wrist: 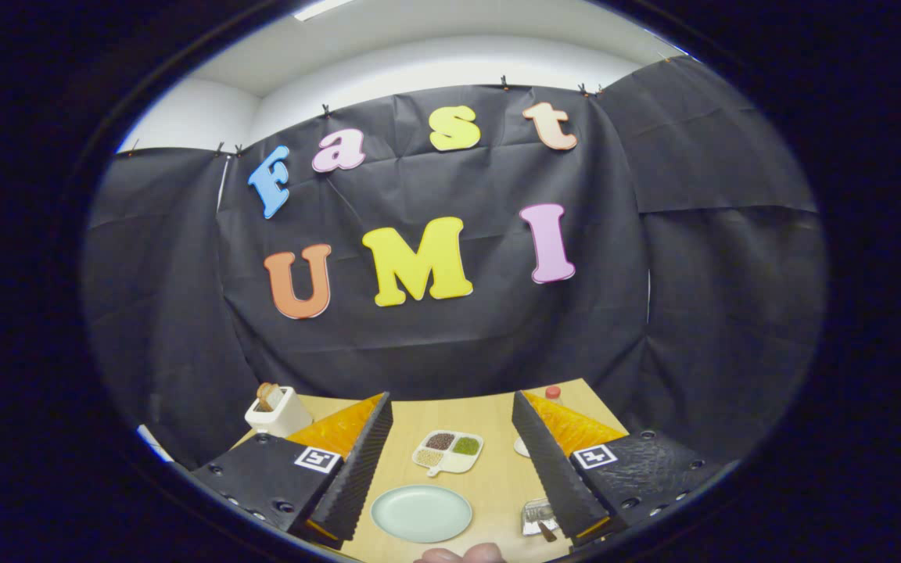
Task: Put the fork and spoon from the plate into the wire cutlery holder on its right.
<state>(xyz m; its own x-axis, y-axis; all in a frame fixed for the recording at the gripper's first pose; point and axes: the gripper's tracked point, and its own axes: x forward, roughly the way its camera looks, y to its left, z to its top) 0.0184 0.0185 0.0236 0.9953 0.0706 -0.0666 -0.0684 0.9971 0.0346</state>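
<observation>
Table [489,485]: light wood top, running from the fingers back to the booth's black cloth wall.

Gripper [450,469]: held high above the table, looking level at the wall. Fingers spread wide apart, released, nothing between the pads. The left finger [357,469] and the right finger [552,469] stand to either side of the plate and the small dish.

Plate [421,513]: pale green, round, low between the fingers and nearer the left one. Its face looks bare; no fork or spoon can be made out on it.

Wire holder [536,516]: small, just right of the plate, hard against the inner edge of the right finger and partly hidden by it. One brown-handled piece [547,532] seems to lean in it; too small to say whether it is fork or spoon, or whether a second piece is with it.

Small dish [448,452]: white, divided into compartments with grains or beans, beyond the plate.

Toaster [278,410]: white, a slice of bread standing in it, at the far left of the table.

Fingertips of a person [462,555]: at the near edge of the table.

Judgement: with the plate apparently cleared, the task reads as at or near its end. Next move calls for a lower, tilted look into the holder to confirm both pieces are inside; if one is missing, find it before closing the fingers.
</observation>
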